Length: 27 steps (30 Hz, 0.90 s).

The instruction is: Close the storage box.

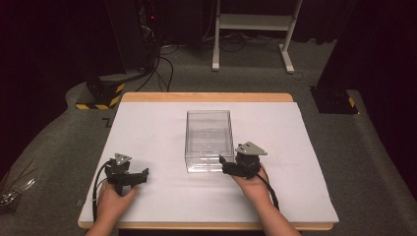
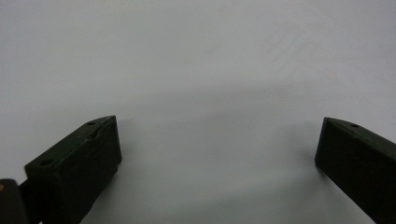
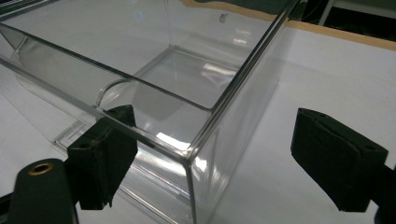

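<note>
One clear plastic box (image 1: pixel 209 140) is sitting open-topped near the middle of the white tabletop (image 1: pixel 147 132). From the right gripper view we are seeing its near corner (image 3: pixel 189 156) standing between the right gripper's (image 3: pixel 212 158) wide-spread jaws, nothing gripped. From above, the left gripper (image 1: pixel 140 176) is resting well apart from it; its own view is showing us bare tabletop between wide-open jaws.

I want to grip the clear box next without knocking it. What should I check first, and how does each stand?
1. Right gripper open: ok.
2. The box's near corner sits between its jaws: ok.
3. Box is empty: ok.
4. Box stands upright on the mat: ok.
5. Left gripper open, over bare mat, away from the box: ok.
6. Jaw contact with the box wall: cannot tell.
</note>
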Motion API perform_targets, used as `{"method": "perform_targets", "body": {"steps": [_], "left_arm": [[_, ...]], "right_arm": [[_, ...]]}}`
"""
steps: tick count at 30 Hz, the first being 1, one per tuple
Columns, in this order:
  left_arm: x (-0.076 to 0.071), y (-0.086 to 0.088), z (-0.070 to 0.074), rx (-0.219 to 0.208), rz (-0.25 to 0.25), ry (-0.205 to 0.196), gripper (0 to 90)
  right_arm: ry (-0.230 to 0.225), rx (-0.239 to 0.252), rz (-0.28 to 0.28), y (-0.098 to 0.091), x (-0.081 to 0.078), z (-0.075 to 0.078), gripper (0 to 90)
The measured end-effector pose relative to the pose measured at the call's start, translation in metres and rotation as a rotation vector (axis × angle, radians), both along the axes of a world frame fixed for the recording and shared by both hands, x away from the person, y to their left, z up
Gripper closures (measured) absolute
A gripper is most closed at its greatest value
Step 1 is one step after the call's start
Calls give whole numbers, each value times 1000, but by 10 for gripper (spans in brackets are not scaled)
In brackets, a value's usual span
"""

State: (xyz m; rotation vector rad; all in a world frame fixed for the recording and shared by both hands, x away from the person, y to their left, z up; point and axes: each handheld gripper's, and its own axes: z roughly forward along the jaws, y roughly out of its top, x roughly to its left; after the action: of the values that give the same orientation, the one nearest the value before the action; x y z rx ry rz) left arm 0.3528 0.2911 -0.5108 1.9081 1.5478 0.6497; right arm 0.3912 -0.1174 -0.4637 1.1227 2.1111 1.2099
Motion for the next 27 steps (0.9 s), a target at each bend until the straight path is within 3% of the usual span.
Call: {"method": "perform_targets", "body": {"steps": [27], "left_arm": [[0, 0, 0, 0, 0, -2, 6]], "right_arm": [[14, -1, 10, 0, 2, 0, 157]]}}
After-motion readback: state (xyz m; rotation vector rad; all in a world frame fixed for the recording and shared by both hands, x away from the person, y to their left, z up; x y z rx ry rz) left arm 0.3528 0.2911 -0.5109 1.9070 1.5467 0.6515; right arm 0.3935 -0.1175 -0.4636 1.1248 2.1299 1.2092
